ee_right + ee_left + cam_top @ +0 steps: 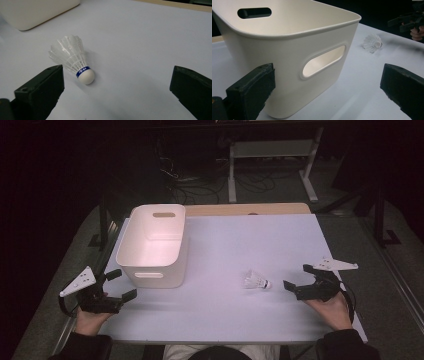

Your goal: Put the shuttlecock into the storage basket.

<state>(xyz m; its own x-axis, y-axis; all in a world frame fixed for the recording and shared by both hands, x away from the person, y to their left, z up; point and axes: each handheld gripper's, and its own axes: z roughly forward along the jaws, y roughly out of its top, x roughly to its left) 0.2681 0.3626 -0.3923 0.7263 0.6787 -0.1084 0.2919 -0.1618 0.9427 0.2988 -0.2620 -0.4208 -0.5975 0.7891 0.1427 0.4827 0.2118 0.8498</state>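
Two things sit on the pale lavender counter (235, 320) in a dark room: a white plastic bin (154, 245) far left, a white feathered shuttlecock (256, 280) near right. Left gripper (121, 285) and right gripper (298, 277) hold their fingers wide apart, empty, at opposite edges.

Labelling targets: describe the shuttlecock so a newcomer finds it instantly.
On the pale table, look right of the white bin, toward the right gripper. The shuttlecock lies on its side just off those open jaws: translucent white feathers, round white cork tip, blue band.
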